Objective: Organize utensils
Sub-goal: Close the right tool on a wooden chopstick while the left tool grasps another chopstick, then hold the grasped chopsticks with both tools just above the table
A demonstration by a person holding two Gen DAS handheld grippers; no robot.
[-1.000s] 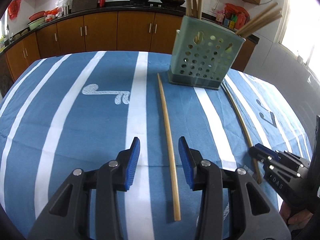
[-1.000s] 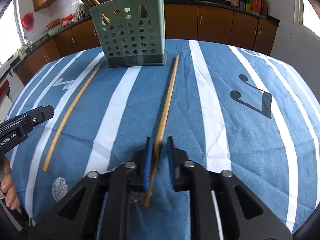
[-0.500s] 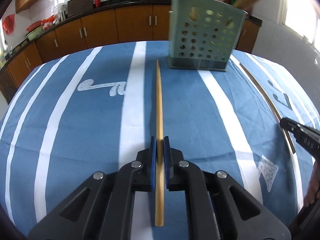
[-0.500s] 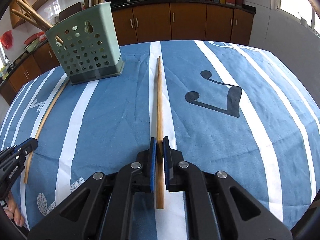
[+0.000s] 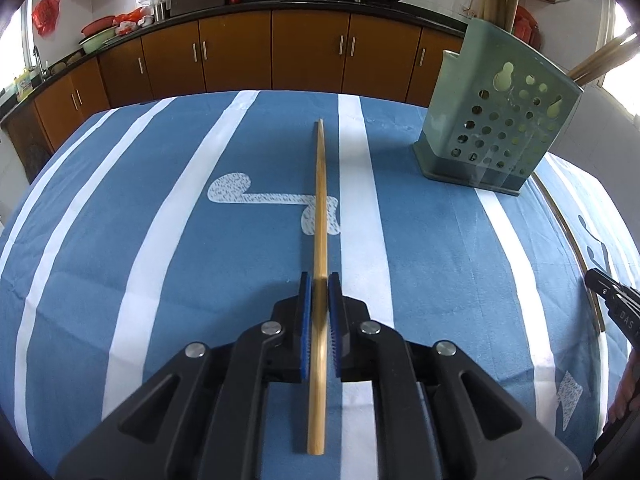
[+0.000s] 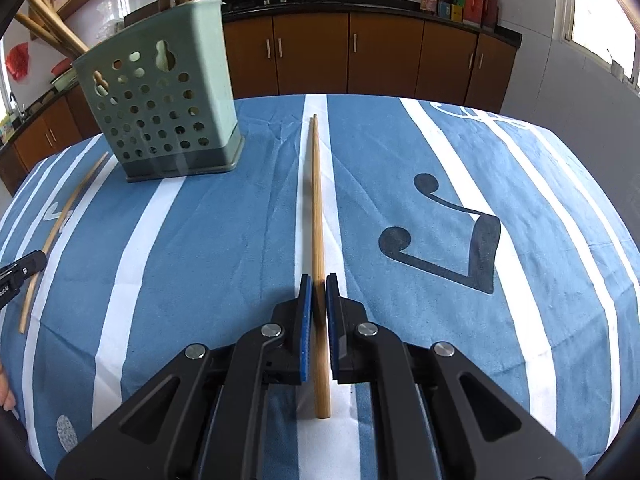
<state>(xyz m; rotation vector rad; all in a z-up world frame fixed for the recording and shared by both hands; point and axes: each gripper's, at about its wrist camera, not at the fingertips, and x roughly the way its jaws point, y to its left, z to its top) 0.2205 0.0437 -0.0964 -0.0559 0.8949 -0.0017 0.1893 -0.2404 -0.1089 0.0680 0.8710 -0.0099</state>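
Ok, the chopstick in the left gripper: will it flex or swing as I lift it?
The chopstick is probably stiff: it looks straight. The left gripper clamps it near the thick end, so the long tip may dip. Likely light.

Chopstick (image 5: 320, 200) clamped in left gripper (image 5: 319, 280)

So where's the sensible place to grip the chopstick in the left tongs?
Near its thick butt end, from above, pads squeezing across the shaft. The chopstick is long, thin and tapers toward the far tip, so the thicker end gives more to pinch. The left tongs are shut on it there, leaving the thin tip free to go first into the green holder.
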